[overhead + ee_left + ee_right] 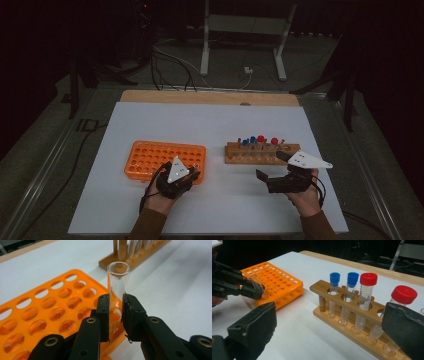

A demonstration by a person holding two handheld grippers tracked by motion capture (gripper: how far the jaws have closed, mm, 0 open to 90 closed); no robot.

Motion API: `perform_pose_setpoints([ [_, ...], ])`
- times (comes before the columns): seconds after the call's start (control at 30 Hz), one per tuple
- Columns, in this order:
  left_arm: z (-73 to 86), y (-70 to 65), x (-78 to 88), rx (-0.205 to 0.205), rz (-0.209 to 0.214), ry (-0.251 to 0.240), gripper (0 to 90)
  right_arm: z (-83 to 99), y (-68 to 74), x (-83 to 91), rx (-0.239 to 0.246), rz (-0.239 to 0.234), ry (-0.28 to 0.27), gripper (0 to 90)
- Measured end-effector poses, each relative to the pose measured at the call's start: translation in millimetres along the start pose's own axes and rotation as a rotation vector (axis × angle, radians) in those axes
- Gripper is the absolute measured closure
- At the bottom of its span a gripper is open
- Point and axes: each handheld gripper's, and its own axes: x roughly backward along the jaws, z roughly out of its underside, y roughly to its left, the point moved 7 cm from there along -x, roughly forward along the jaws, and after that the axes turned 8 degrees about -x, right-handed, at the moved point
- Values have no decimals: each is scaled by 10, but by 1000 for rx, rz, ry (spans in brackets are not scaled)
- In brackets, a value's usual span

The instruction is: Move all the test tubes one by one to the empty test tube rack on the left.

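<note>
since the left gripper [116,315] pinches the open glass tube [118,280] low, upright over the orange rack [37,312] corner, it could tip or miss a hole; right gripper [324,327], jaws wide & empty, sits near the wooden rack [342,302] w/ capped tubes [368,297].

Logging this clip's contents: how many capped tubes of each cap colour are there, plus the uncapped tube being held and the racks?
Blue-capped tubes: 2
Red-capped tubes: 2
Uncapped clear tube, in left gripper: 1
Orange rack: 1
Wooden rack: 1
Total: 7
</note>
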Motion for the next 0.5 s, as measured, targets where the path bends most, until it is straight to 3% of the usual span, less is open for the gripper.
perform_pose_setpoints([
  [0.5, -8, 12, -28, 4, -14, -6, 751, 10, -16, -10, 6, 11, 4, 2],
])
